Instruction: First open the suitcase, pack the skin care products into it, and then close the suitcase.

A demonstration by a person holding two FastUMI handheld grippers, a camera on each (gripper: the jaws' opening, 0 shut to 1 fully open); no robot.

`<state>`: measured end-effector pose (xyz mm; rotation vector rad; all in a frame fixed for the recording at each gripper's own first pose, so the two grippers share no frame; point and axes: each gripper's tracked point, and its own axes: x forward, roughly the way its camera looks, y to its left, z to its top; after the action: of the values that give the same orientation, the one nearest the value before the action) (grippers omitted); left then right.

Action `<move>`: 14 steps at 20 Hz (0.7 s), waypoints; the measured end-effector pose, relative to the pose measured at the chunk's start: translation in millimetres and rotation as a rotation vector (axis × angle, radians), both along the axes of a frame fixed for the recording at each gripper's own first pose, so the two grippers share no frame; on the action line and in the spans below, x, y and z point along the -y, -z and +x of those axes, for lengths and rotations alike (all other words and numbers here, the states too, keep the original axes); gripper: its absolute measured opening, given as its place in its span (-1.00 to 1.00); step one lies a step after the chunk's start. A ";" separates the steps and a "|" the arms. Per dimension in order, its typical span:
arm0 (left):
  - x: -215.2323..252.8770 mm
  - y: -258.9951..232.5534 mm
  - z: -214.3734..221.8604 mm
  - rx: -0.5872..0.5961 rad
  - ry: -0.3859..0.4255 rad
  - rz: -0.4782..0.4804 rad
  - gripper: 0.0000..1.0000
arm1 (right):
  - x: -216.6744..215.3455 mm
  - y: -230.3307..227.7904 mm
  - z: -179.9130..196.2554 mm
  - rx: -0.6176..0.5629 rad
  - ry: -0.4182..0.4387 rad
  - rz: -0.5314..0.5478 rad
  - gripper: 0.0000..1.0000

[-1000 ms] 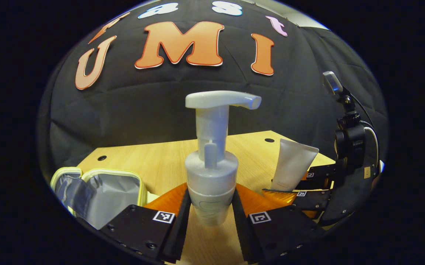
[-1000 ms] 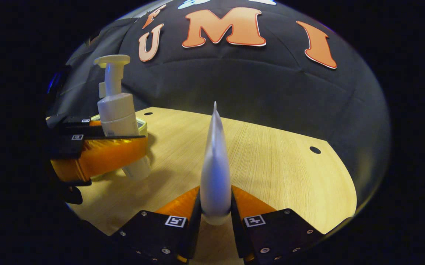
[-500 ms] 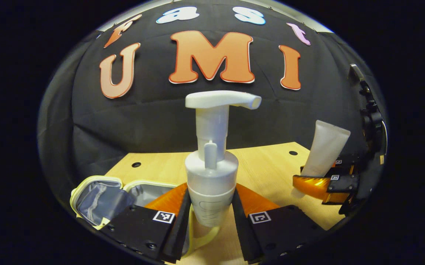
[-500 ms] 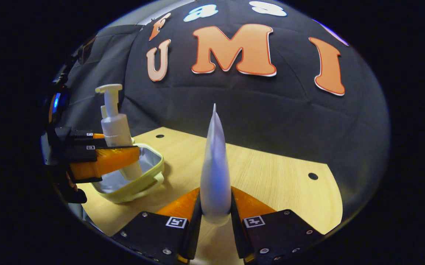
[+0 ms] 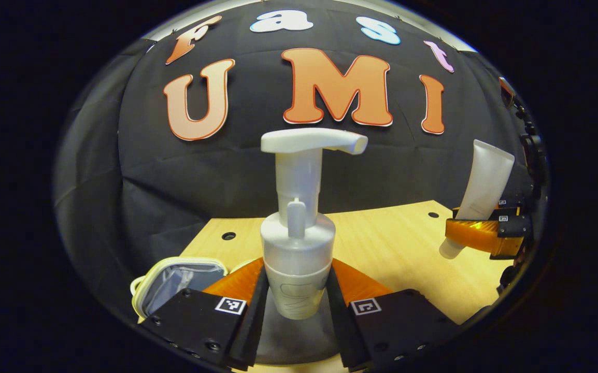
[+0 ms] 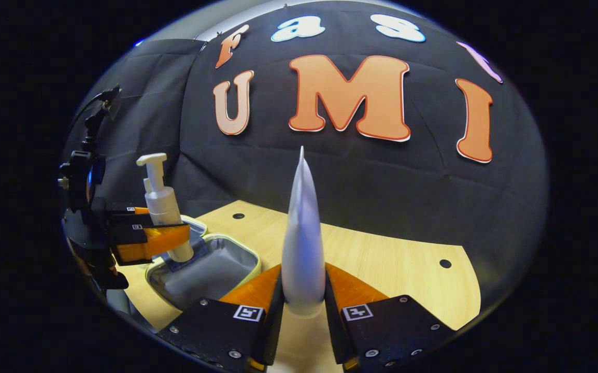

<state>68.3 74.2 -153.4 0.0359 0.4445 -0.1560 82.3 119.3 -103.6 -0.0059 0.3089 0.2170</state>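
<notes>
Item one, my left tool: clenched on the white pump bottle, both fingers pressing its lower body, bottle upright, nozzle pointing to the right in the left gripper view. In the right gripper view this same bottle hangs directly above the suitcase, its base over the open compartment, not touching the lining as far as I can tell

Item two, my right tool: clenched on the white tube, held upright with the crimped end on top and the cap end down between my fingers. In the left gripper view the tube is well apart from the suitcase, off to its right and raised above the surface

Item three, the suitcase: small, pale yellow-green rim, grey lining, lying open on the wooden surface near its left end; in the left gripper view one open half lies just left of my left tool
</notes>
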 end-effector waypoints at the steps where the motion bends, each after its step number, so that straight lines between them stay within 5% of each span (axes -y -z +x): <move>1: -11.2 2.0 1.3 -0.010 0.008 0.002 0.17 | -10.2 -0.1 1.9 -0.004 0.001 0.009 -0.17; 8: -58.5 30.2 12.3 -0.096 0.060 -0.024 0.17 | -67.2 -0.9 9.4 -0.031 0.026 0.013 -0.17; 14: -58.3 105.3 6.2 -0.339 0.193 -0.042 0.18 | -110.1 16.0 5.0 -0.083 0.090 0.027 -0.17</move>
<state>74.5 132.5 -258.7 0.0111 0.7765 -0.3645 87.3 229.3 -119.6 0.0437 0.3885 0.1322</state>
